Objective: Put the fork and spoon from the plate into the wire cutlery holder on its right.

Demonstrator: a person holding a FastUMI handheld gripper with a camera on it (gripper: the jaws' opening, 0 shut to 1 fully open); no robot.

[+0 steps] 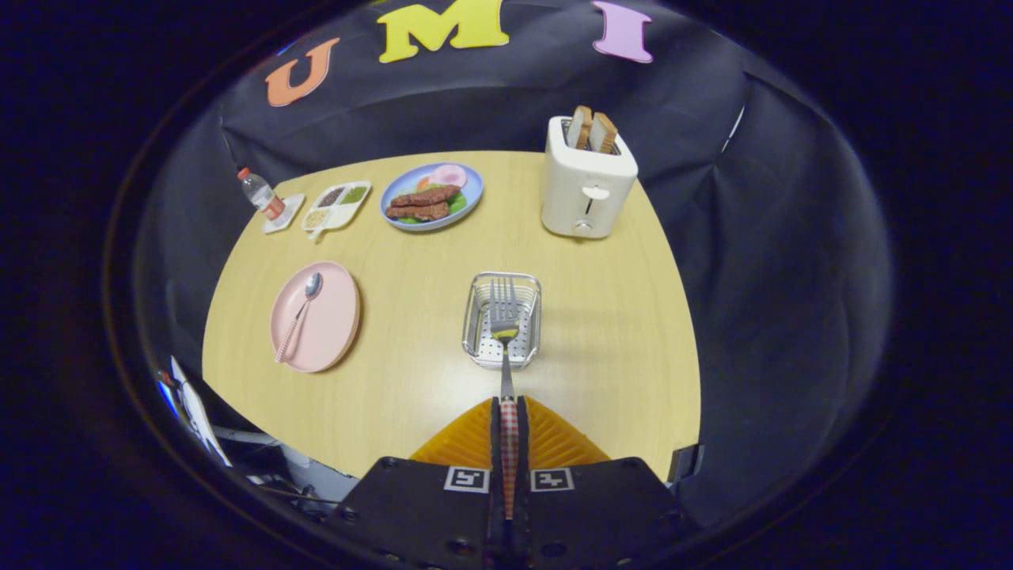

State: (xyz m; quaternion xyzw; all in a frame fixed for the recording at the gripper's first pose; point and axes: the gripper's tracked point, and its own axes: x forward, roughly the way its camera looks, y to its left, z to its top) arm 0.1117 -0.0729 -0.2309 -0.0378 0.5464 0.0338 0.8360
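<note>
Fork's pinched and hanging over the holder, spoon's next

The gripper (509,412) is clamped nearly closed on the checkered handle of the fork (504,321), both fingers (475,434) pressing it, tines out over the wire cutlery holder (502,320). Looks light, stiff and a bit slippery, so holding the handle seems right to me. The spoon (299,313) lies on the pink plate (328,332), left of the holder, same thin handle to grab

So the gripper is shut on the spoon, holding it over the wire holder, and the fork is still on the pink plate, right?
Swapped. The gripper view shows the gripper shut on the fork, held over the wire holder, while the spoon lies on the pink plate.
</note>
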